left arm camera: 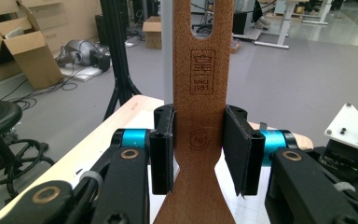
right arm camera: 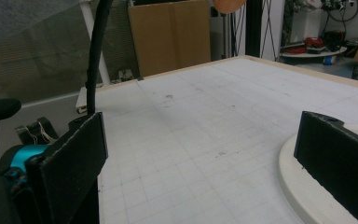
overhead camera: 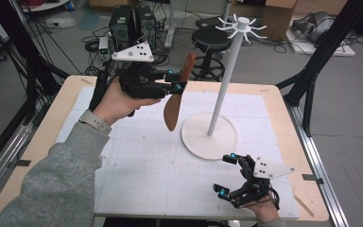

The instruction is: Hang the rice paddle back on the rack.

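My left gripper [overhead camera: 176,81] is raised above the back left of the table, shut on the handle of a brown wooden spatula [overhead camera: 174,105]. The spatula stands nearly upright, its blade hanging below the jaws. In the left gripper view both pads [left arm camera: 162,149] press the flat handle of the spatula [left arm camera: 200,79], which has a slot near its top. A white hanger stand [overhead camera: 223,90] with a round base [overhead camera: 210,137] and small hooks on top stands to the right of the spatula. My right gripper [overhead camera: 227,174] rests low at the front right, open, nothing between its fingers [right arm camera: 74,163].
A white gridded mat [overhead camera: 151,165] covers most of the wooden table [overhead camera: 66,94]. The stand's base [right arm camera: 307,186] lies just beside my right gripper. Behind the table stand a black stool [overhead camera: 211,40], computer cases [overhead camera: 132,23] and cables on the floor.
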Demonstrator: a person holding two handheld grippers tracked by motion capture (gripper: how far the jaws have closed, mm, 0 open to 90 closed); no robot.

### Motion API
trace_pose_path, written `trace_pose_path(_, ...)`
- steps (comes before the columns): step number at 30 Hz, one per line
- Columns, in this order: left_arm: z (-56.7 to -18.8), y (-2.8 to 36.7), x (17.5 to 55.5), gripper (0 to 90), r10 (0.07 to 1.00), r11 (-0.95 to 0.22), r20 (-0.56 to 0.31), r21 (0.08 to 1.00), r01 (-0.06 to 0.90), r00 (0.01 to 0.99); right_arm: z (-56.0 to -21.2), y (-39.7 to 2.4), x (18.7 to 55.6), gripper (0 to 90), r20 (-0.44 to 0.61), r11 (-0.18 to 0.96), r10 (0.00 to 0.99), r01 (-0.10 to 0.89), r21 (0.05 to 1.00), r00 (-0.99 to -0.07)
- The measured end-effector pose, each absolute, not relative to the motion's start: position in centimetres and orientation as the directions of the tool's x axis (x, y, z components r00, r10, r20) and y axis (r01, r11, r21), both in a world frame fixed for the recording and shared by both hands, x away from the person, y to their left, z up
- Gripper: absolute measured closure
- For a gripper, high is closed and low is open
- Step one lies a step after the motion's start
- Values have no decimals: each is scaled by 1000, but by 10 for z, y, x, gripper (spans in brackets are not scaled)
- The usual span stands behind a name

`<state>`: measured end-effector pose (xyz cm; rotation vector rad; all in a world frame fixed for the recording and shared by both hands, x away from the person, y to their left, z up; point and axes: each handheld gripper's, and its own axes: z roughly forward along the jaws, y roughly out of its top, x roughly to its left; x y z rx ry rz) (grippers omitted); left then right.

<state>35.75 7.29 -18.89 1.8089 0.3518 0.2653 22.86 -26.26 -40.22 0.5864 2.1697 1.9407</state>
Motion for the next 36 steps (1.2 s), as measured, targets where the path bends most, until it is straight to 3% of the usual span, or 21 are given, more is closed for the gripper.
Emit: trace_pose_path(36,-147,24,371,650,376,-232,-8,967,103,927,-402,-264,230,15,148,55,382,182,982,-912)
